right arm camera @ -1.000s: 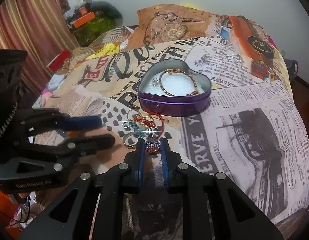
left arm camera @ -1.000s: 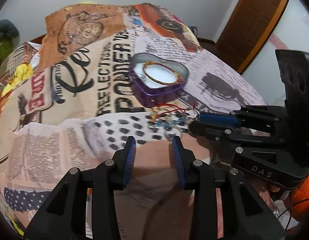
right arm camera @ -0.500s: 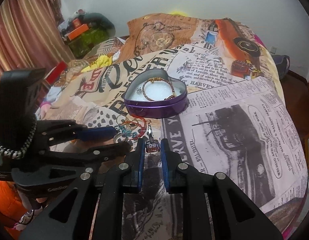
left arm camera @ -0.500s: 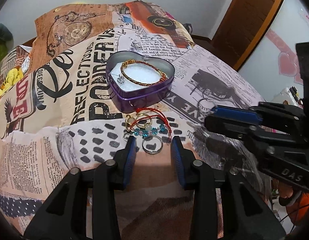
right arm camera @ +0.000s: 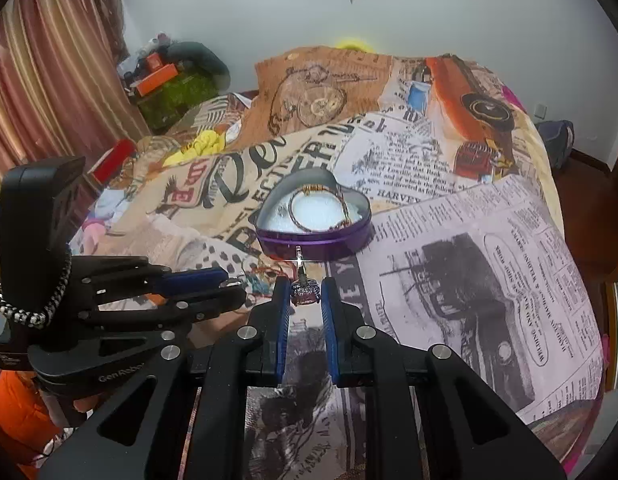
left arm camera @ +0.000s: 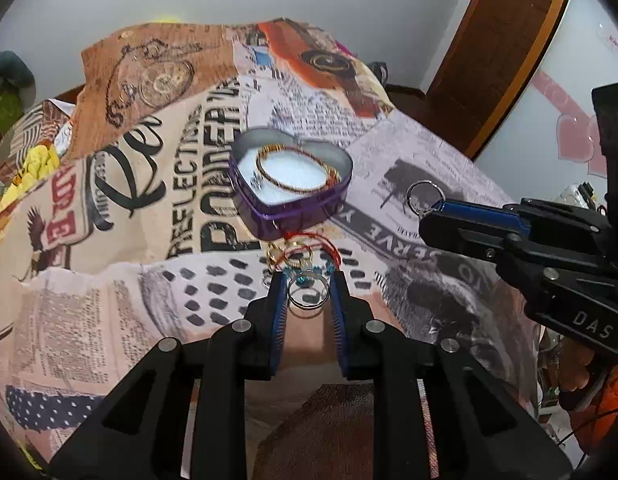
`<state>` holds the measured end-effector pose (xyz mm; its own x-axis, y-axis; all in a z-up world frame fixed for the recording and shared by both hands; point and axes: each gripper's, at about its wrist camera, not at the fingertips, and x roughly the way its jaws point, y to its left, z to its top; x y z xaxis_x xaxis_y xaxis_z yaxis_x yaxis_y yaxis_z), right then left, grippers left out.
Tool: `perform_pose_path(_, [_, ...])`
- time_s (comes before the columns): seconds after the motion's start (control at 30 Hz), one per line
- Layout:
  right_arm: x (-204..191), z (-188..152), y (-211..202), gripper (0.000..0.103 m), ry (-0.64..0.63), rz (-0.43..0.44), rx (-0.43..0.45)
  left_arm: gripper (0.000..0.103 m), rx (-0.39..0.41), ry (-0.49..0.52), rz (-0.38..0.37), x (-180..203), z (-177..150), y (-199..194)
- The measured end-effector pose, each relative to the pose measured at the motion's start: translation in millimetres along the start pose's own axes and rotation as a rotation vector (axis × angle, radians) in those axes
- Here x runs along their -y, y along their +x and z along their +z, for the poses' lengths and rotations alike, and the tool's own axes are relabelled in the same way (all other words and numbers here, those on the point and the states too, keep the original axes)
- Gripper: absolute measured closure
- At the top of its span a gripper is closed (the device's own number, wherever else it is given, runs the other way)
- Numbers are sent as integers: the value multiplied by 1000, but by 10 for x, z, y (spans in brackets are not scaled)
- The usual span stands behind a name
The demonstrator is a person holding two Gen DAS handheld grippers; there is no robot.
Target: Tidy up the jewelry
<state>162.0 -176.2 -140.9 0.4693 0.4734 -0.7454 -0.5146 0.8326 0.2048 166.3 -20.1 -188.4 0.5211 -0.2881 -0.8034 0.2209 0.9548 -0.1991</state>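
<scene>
- One printed bedspread (left arm camera: pixel 121 292) covers the bed, carrying everything.
- Purple heart-shaped tin (left arm camera: pixel 293 184) sits open mid-bed, a gold bangle (left arm camera: pixel 297 170) inside on white padding.
- Left gripper (left arm camera: pixel 308 292) has just been closing; its blue pads now flank a silver ring (left arm camera: pixel 308 295) at the loose jewelry pile (left arm camera: pixel 301 258) just before the tin.
- Right gripper (right arm camera: pixel 303 294) pinches a small jeweled ring (right arm camera: pixel 305 294), raised near the tin.

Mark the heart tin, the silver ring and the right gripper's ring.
heart tin (left arm camera: pixel 305 216), left wrist view, purple side wall.
silver ring (left arm camera: pixel 308 303), left wrist view, lower band, between the left fingers.
right gripper's ring (right arm camera: pixel 303 293), right wrist view, jewelled top.
</scene>
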Motion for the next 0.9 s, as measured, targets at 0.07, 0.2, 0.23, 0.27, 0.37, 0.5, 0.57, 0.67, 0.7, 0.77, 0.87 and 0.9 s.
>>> perform_pose_path(0.07, [-12, 31, -33, 89, -1, 0, 13, 82, 18, -1, 0, -8, 32, -65])
perform_pose_path(0.2, [-34, 95, -88, 89, 1, 0, 40, 82, 66, 1, 3, -13, 115, -221])
perform_pose_path(0.23, [-38, 114, -104, 89, 0, -1, 48, 82, 76, 2, 2, -11, 132, -252])
perform_pose_path(0.27, [-42, 137, -121, 89, -1, -2, 58, 82, 91, 5, 4, -9, 156, -300])
perform_pose_path(0.37, [-59, 193, -160, 89, -4, -3, 82, 82, 125, 9, 8, -5, 215, -392])
perform_pose_path(0.5, [-67, 270, -191, 89, -7, -6, 110, 82, 162, 7, 4, -12, 303, -478])
perform_pose_path(0.57, [-57, 310, -196, 89, -5, -7, 123, 82, 177, 9, 5, -19, 349, -493])
perform_pose_path(0.67, [-33, 360, -189, 89, 4, -1, 138, 82, 190, 9, 2, -30, 418, -486])
perform_pose_path(0.7, [-26, 378, -184, 89, 6, -1, 142, 82, 193, 8, 1, -36, 445, -476])
perform_pose_path(0.77, [-10, 415, -167, 89, 11, -2, 149, 82, 198, 7, -2, -47, 479, -458])
perform_pose_path(0.87, [21, 445, -127, 89, 17, 0, 153, 82, 202, 7, -5, -59, 522, -418])
perform_pose_path(0.9, [35, 458, -102, 89, 19, 1, 152, 82, 202, 6, -7, -65, 535, -399])
